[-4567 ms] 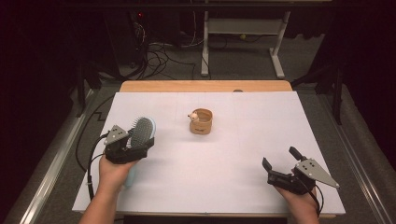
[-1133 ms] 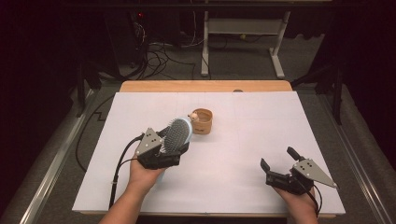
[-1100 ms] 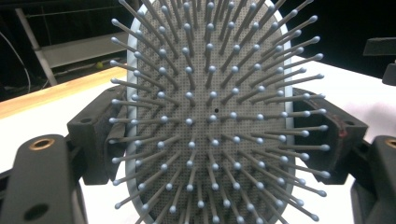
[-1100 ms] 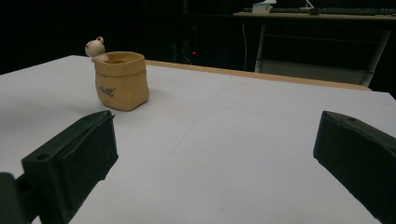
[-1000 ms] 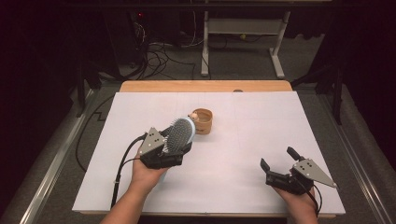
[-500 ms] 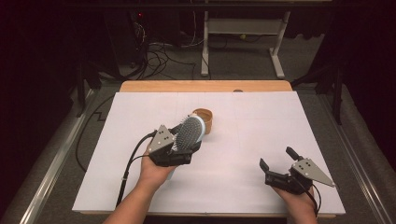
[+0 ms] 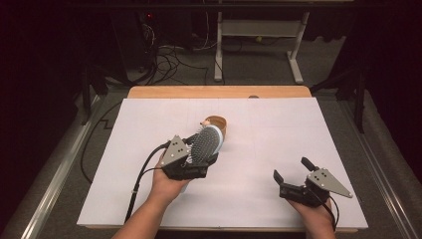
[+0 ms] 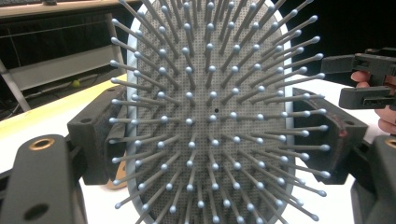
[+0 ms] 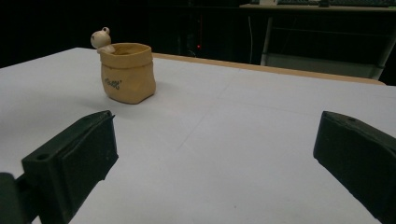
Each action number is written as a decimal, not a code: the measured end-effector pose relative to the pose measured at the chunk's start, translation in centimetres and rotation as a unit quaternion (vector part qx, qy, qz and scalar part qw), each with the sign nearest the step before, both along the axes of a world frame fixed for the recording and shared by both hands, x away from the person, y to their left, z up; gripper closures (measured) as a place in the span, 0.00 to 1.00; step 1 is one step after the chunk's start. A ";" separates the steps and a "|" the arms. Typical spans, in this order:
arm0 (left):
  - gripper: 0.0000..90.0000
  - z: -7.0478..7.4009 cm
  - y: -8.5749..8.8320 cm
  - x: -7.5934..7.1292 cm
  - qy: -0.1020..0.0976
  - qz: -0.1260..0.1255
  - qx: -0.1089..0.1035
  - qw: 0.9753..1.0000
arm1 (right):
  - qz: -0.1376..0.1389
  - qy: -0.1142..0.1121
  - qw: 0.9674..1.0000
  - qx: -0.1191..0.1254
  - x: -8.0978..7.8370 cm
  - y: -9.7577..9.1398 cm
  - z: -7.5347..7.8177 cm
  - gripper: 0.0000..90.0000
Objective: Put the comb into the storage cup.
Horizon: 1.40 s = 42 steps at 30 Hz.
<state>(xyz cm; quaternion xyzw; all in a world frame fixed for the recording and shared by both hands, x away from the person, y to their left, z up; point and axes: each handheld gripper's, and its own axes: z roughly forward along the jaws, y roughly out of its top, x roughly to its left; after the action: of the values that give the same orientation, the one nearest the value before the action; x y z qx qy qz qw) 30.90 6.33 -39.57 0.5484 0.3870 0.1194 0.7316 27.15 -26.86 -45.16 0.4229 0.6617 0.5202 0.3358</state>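
White paper covers the table [image 7: 149, 199], with dark floor and cables behind. At the left, the left gripper [image 7: 199, 158] clamps a grey hairbrush [image 7: 205, 144] by its head, bristles facing the gripper's own camera, raised just beside a small tan pouch-shaped pot [image 7: 217, 124]. At the right, near the table's front edge, the right gripper [image 7: 293, 180] rests low with jaws spread wide and nothing between them.
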 end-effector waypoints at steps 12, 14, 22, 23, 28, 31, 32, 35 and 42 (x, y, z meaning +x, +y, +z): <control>0.23 -0.4 0.1 -0.4 -0.004 -0.002 0.004 1.000 | 0.014 0.004 1.000 -0.007 0.2 1.0 0.3 0.00; 0.23 -0.4 0.1 -0.4 -0.005 -0.002 0.005 1.000 | 0.016 0.004 1.000 -0.010 0.4 1.3 0.4 0.00; 0.23 -0.7 0.3 -0.4 -0.002 0.000 0.002 1.000 | 0.026 0.006 1.000 -0.003 1.5 2.5 1.2 0.00; 0.23 -0.7 0.3 -0.4 -0.002 0.000 0.001 1.000 | 0.028 0.007 1.000 -0.004 1.6 2.7 1.2 0.00; 0.23 -0.7 0.4 -0.4 -0.003 -0.002 0.000 1.000 | 0.039 0.014 0.999 -0.004 2.4 3.5 1.4 0.00; 0.23 -0.6 0.4 -0.4 -0.004 -0.001 -0.001 1.000 | 0.043 0.016 0.999 -0.004 2.9 3.9 1.5 0.00; 0.23 -0.6 0.4 -0.4 -0.004 -0.001 -0.003 1.000 | 0.044 0.018 0.999 -0.004 3.0 4.0 1.6 0.00; 0.23 -0.6 0.4 -0.5 -0.007 0.000 -0.003 1.000 | 0.049 0.017 0.999 -0.002 3.2 4.3 1.9 0.00; 0.23 -0.7 0.4 -0.6 -0.009 -0.002 -0.001 1.000 | 0.058 0.015 0.998 -0.001 3.4 5.2 2.3 0.00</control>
<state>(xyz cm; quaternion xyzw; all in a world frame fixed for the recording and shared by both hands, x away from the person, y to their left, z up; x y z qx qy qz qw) 30.35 6.71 -40.22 0.5475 0.3793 0.1227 0.7357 30.57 -21.66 -42.89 0.3912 0.6909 0.5315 0.2952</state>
